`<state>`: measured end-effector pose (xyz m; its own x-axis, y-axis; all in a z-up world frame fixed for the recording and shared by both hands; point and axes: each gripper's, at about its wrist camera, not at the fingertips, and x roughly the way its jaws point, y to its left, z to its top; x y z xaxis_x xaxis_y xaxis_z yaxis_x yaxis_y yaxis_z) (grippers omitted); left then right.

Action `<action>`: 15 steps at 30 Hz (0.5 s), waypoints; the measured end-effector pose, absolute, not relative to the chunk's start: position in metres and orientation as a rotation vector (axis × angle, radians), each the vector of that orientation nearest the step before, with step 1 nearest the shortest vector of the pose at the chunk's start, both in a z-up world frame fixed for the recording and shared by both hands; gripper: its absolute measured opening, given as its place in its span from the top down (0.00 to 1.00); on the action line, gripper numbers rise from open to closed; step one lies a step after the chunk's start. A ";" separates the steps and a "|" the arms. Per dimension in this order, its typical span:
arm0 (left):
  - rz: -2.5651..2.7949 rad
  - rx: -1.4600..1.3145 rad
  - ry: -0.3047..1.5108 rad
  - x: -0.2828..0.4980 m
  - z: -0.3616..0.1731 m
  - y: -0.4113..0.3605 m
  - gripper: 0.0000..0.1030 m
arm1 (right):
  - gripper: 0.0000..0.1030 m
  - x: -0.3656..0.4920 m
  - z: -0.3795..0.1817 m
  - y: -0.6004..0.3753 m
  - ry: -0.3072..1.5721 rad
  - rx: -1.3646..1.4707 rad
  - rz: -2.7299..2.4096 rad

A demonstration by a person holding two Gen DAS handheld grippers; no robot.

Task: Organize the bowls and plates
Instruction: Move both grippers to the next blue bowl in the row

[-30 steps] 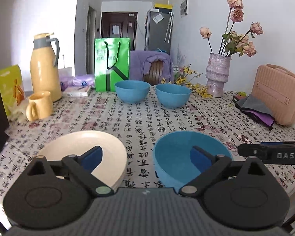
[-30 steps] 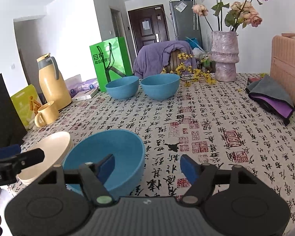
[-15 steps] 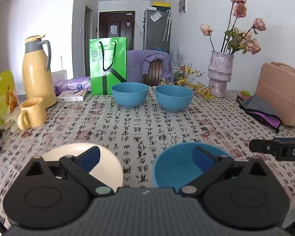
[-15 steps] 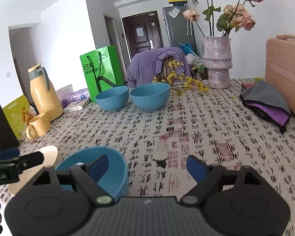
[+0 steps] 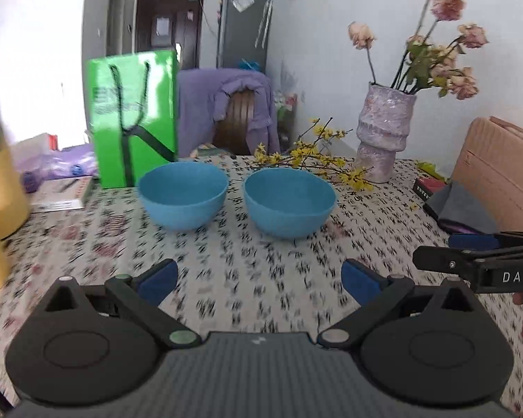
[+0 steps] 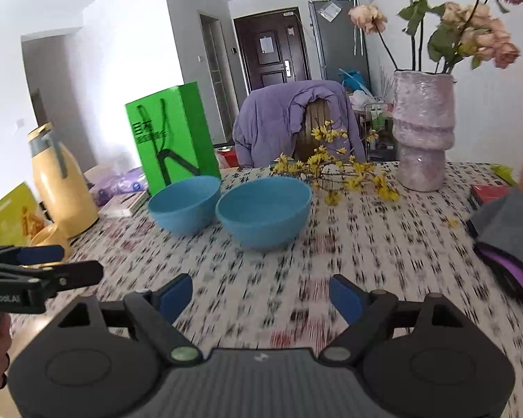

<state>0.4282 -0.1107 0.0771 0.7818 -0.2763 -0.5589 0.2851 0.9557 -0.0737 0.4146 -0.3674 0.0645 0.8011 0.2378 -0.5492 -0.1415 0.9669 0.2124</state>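
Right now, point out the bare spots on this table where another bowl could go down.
Bare tablecloth lies between the two blue bowls, left and right, and both open grippers, left and right. More lies right of the bowls, before the grey cloth. The back is crowded: green bag, vase, yellow twigs.

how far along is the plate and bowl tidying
Nothing looks done: no stack shows. The two blue bowls, left bowl and right bowl, sit side by side, unstacked. Nothing is in hand: left tongs and right tongs are open and empty. Gathering both is left.
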 end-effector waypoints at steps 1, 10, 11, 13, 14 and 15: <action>-0.304 0.011 0.617 0.444 0.077 -0.114 0.02 | 0.19 0.429 0.064 -0.370 0.619 0.174 0.212; -0.288 -0.045 0.776 0.578 0.053 -0.145 0.36 | 0.41 0.563 0.047 -0.395 0.722 0.302 0.217; -0.277 -0.049 0.784 0.588 0.049 -0.148 0.37 | 0.43 0.575 0.043 -0.398 0.733 0.319 0.218; -0.257 -0.048 0.796 0.604 0.041 -0.154 0.45 | 0.49 0.596 0.032 -0.401 0.757 0.345 0.214; -0.250 -0.050 0.801 0.612 0.038 -0.156 0.48 | 0.50 0.606 0.027 -0.402 0.766 0.357 0.208; -0.241 -0.057 0.812 0.619 0.034 -0.158 0.54 | 0.55 0.613 0.022 -0.404 0.771 0.370 0.207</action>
